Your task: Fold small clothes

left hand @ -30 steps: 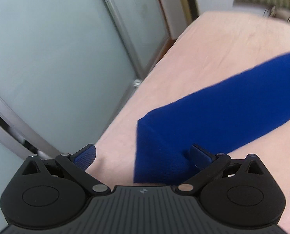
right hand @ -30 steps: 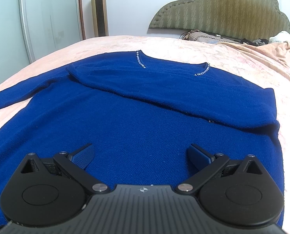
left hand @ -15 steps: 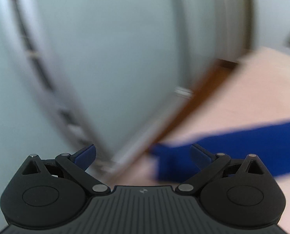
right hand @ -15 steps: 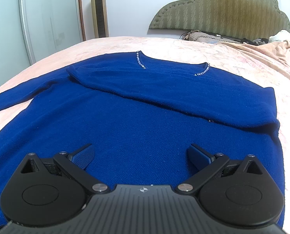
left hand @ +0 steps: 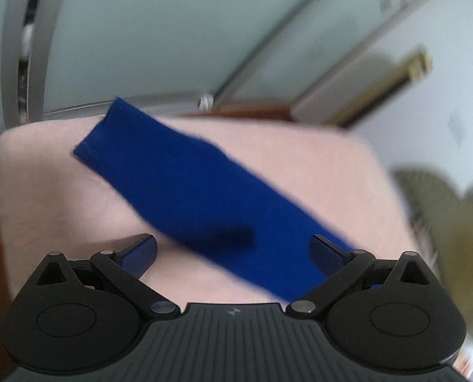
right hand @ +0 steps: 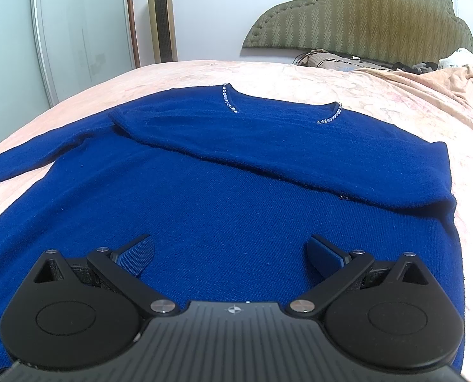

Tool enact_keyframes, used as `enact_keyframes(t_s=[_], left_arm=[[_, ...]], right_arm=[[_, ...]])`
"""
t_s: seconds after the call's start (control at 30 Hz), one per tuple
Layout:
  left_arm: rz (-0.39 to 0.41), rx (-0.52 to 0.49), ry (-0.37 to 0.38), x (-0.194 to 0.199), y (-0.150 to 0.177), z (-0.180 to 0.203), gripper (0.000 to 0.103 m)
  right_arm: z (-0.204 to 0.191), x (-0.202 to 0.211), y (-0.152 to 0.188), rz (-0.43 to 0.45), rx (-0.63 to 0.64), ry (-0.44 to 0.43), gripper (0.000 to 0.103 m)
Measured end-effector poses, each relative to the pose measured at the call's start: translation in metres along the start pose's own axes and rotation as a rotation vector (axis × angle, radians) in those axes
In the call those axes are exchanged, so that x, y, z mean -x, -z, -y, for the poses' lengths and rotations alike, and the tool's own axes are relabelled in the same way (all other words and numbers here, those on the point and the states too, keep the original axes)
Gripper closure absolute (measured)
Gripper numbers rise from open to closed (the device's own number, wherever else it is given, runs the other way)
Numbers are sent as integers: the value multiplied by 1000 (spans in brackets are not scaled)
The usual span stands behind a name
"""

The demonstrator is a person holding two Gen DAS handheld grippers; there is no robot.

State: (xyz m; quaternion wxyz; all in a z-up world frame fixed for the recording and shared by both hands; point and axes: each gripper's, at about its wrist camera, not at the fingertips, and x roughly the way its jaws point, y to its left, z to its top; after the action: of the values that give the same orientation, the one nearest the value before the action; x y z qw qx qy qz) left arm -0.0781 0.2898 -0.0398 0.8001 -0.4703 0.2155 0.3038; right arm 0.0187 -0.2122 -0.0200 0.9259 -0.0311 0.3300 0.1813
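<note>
**Both tongs wide open over the blue sweater**

Your left gripper (left hand: 233, 248) has its jaws spread wide and holds nothing. Between the two fingers (left hand: 140, 253) you see the sleeve (left hand: 185, 187) of the sweater, which lies flat on the pink bedcover (left hand: 316, 165) and runs on a diagonal from the right finger up to the far left. Its cuff (left hand: 99, 133) ends near the far edge of the bed. The gripper is above the sleeve; whether a finger touches the cloth, you cannot tell, because this view is blurred. Beyond the bed edge stand pale sliding doors (left hand: 160, 31) with grey frames.

Your right gripper (right hand: 230, 251) is also wide open and empty. It is over the lower part of the sweater (right hand: 220, 210), with blue knit filling the space between the fingers (right hand: 324, 254). The sweater lies spread on the bedcover (right hand: 379, 95). One sleeve is folded across the chest, from the right side toward the left shoulder. The other sleeve stretches out to the left, off the picture. The neckline (right hand: 281, 102) points away from you and has a line of small shiny beads (right hand: 228, 98) on each side. Behind the sweater you see the olive headboard (right hand: 363, 16), some loose things at the head of the bed, and a tall gold tower fan (right hand: 161, 12) beside the doors.
</note>
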Motion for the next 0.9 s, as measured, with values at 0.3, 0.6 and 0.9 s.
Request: enact_keyframes(t_s=[0.3,0.6,0.9], left_arm=[[96,109,-35,-19,-23,-17,86],[207,-237,-131,-4,-24,63,97],[247,-781,115,-1,60,247,97]], right_arm=[[0,0,0,0,-1,-2,0],[0,0,0,0,-1,-4,0],[5,1,1,9,-23,-21,0]])
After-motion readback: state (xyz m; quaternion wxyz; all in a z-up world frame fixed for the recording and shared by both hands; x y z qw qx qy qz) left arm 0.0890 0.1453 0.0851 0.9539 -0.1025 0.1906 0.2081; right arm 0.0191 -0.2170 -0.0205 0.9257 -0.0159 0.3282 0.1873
